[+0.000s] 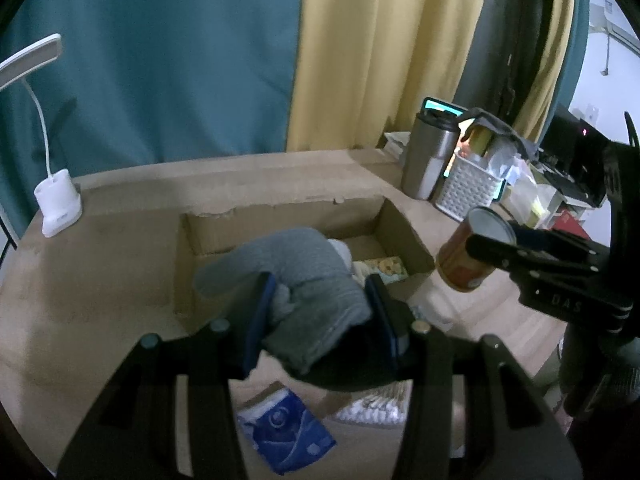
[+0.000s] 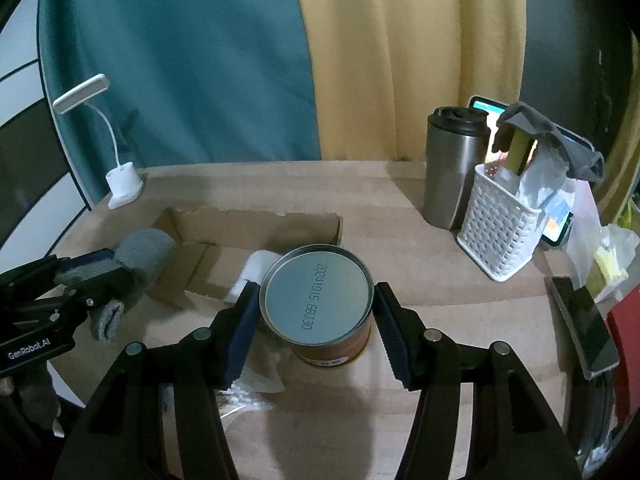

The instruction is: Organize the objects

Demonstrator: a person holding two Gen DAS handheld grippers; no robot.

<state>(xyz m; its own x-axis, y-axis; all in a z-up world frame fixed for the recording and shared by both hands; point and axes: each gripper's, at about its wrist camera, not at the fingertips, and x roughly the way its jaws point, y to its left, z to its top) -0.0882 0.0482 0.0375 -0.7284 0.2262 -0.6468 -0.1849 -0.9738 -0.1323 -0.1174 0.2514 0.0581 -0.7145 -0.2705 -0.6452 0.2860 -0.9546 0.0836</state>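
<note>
The left gripper point(image 1: 320, 312) is clamped on a soft, limp grey cloth point(image 1: 304, 276) that sags and bunches. The right gripper point(image 2: 316, 312) pinches a rigid, probably slippery can point(image 2: 320, 300) across its sides, near the rim.

My left-wrist camera looks forward and down along my left claw point(image 1: 320, 312), close over the box point(image 1: 404, 228) at frame centre. My right-wrist camera faces the same way from further right. Both share the box point(image 2: 256, 220), lamp point(image 1: 56, 200) point(image 2: 122, 184), flask point(image 1: 428, 156) point(image 2: 450, 168) and basket point(image 1: 468, 188) point(image 2: 500, 236); each sees the other claw at its edge.
</note>
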